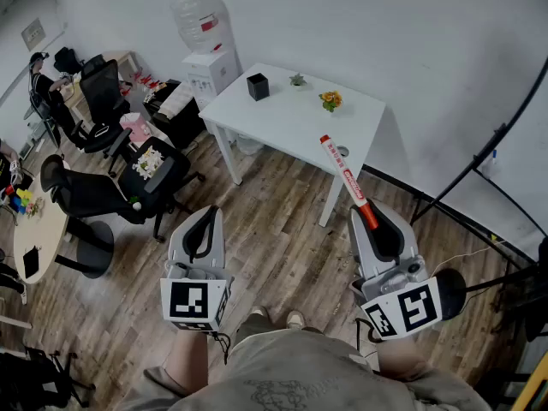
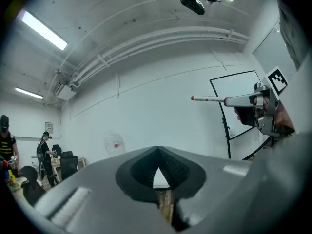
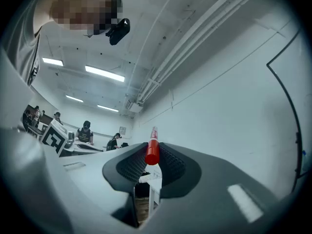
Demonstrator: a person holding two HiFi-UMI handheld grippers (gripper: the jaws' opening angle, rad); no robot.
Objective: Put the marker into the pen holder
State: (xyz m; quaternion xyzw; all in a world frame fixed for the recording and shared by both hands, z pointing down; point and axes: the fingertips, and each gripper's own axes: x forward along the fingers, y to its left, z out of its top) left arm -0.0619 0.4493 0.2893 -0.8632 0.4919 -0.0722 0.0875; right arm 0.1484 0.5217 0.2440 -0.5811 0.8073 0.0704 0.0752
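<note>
A white marker (image 1: 345, 176) with a red cap sticks forward out of my right gripper (image 1: 374, 216), which is shut on its capped end. In the right gripper view the marker (image 3: 152, 148) stands between the dark pads, pointing up and away. The black pen holder (image 1: 258, 86) stands near the far left corner of the white table (image 1: 282, 127), well ahead of both grippers. My left gripper (image 1: 208, 216) hovers over the wooden floor, shut with nothing in it (image 2: 157, 153). In the left gripper view the marker (image 2: 209, 99) shows at the right, held level.
A small plant (image 1: 297, 80), an orange flower pot (image 1: 330, 100) and a small round object (image 1: 342, 151) also sit on the table. A water dispenser (image 1: 208, 50) stands behind it. Office chairs (image 1: 96, 197) and a round table (image 1: 38, 229) are at the left; a black curved frame (image 1: 479, 157) is at the right.
</note>
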